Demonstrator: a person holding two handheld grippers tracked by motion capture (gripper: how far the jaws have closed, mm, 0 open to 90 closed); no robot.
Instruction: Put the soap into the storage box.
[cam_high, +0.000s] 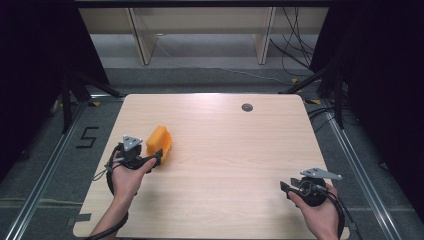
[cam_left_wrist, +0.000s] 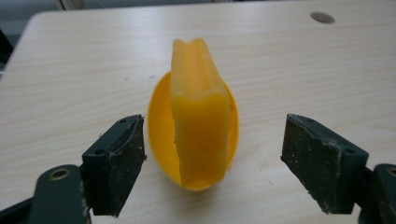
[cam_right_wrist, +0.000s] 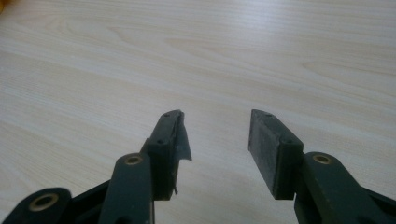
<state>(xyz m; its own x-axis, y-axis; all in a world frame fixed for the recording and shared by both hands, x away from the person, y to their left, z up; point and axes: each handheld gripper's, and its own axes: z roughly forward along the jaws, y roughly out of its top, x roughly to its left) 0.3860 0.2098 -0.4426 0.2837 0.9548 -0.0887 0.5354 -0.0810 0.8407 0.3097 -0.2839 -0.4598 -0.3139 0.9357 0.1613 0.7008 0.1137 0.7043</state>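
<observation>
Orange object (cam_left_wrist: 200, 116): stands on its narrow edge on the left half of the pale wooden worktop (cam_high: 225, 150), a rounded yellow-orange shell with a paler wedge-shaped piece in front of it; what it is made of cannot be told.

Left claw (cam_high: 158, 156): held low at the near side of the object, jaws spread wide, one to each side of it in the left gripper view and neither one touching it. The spread looks set to take the thin body across its flat faces, the surest hold on a thing so narrow.

Left hand (cam_high: 127, 175): wraps the gripper body from behind, forearm coming in from the near edge, which keeps the jaws level with the worktop.

Right claw (cam_high: 286, 189): parked near the front right corner, well apart from the object, jaws partly open over bare wood and holding nothing. It appears to be waiting its turn, kept clear of the other arm's path.

Right hand (cam_high: 320, 210): rests at the near edge.

Cable hole (cam_high: 247, 107): a small dark disc toward the far edge, away from the work.

Judgement: the approach seems complete and a squeeze is the likely next step; a squeeze off-centre could tip the object over.
</observation>
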